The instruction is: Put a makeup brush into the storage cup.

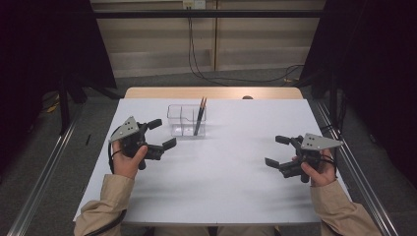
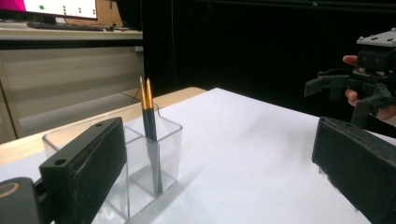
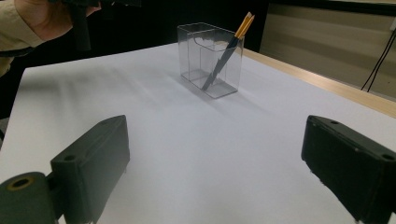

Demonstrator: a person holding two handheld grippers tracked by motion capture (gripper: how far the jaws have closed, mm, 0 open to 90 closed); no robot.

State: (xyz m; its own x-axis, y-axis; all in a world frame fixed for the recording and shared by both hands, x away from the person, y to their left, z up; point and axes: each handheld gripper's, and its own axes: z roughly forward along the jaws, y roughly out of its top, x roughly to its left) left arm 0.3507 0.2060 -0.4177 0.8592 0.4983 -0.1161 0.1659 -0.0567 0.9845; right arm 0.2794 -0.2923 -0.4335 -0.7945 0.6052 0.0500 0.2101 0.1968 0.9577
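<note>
Hovering apart, left gripper point(image 1: 161, 133) and right gripper point(image 1: 278, 150) jaws wide, empty; pencils point(image 1: 199, 117) in clear holder point(image 1: 178, 121).

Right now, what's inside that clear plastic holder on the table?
Two pencils lean together in one compartment of the clear holder, tips down, tops above the rim. The other compartment looks empty. Nothing is hidden, since the walls are see-through.

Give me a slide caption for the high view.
Two open grippers flank a clear holder with two pencils.
</note>
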